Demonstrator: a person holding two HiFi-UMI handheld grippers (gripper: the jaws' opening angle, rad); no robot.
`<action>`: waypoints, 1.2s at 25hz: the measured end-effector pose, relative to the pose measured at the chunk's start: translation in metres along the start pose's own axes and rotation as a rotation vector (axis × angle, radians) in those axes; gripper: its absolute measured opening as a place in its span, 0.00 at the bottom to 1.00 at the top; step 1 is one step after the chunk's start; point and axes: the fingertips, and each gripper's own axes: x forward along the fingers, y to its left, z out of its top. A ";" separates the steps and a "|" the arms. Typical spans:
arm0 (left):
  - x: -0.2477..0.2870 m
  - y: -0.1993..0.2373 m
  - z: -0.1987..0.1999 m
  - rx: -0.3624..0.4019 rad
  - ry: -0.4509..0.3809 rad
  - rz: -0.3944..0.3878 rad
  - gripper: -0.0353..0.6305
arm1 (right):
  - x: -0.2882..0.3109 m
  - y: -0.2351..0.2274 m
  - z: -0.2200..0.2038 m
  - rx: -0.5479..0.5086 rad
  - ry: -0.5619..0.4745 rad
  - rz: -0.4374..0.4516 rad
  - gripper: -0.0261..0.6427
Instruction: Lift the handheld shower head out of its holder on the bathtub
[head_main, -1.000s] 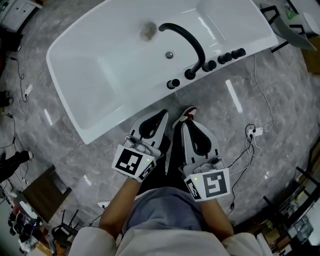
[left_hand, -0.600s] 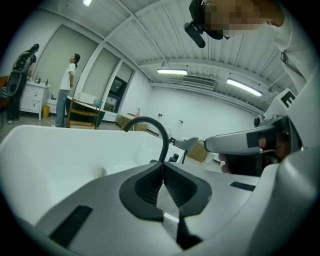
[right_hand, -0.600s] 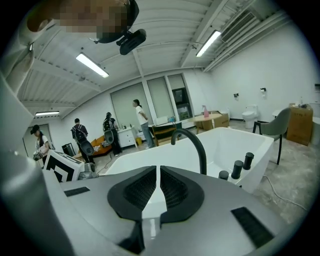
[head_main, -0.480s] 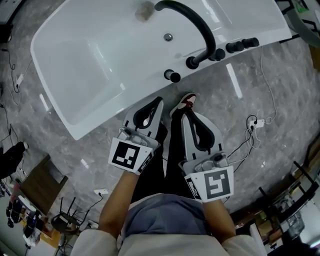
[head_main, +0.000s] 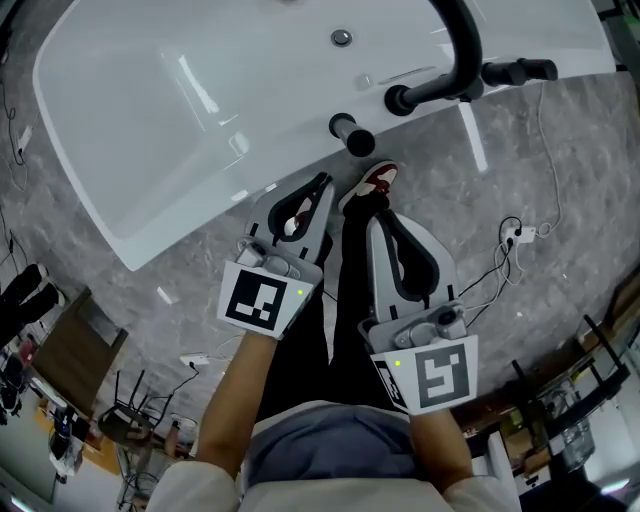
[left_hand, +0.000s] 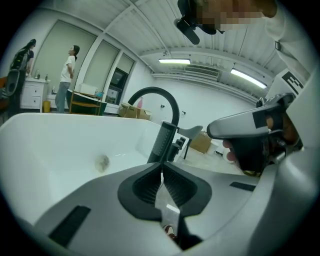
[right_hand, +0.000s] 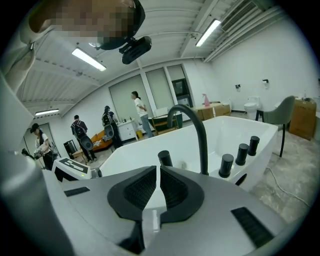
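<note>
The handheld shower head (head_main: 352, 135) is a short black cylinder standing upright in its holder on the near rim of the white bathtub (head_main: 150, 215). It also shows in the left gripper view (left_hand: 162, 142) and the right gripper view (right_hand: 165, 158). The left gripper (head_main: 320, 184) is shut and empty, just short of the rim and a little left of the shower head. The right gripper (head_main: 383, 222) is shut and empty too, further back over the floor. Neither touches the tub.
A black arched faucet (head_main: 455, 60) and black knobs (head_main: 520, 72) stand on the rim right of the shower head. My shoe (head_main: 375, 180) is by the tub. Cables and a plug strip (head_main: 515, 235) lie on the floor at right. People stand far off (right_hand: 137, 112).
Both grippers have sunk lower in front of the tub, jaws still shut. In the head view the tub has slid upward and the shower head now sits closer above the left gripper.
</note>
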 end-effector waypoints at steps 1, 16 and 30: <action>0.003 0.001 -0.003 -0.004 0.001 0.004 0.06 | 0.003 -0.003 -0.002 -0.001 0.001 -0.001 0.07; 0.052 0.021 -0.037 0.061 0.041 0.069 0.16 | 0.030 -0.034 -0.028 0.006 0.029 -0.006 0.07; 0.088 0.032 -0.047 0.114 0.047 0.111 0.28 | 0.042 -0.042 -0.039 0.039 0.044 -0.005 0.07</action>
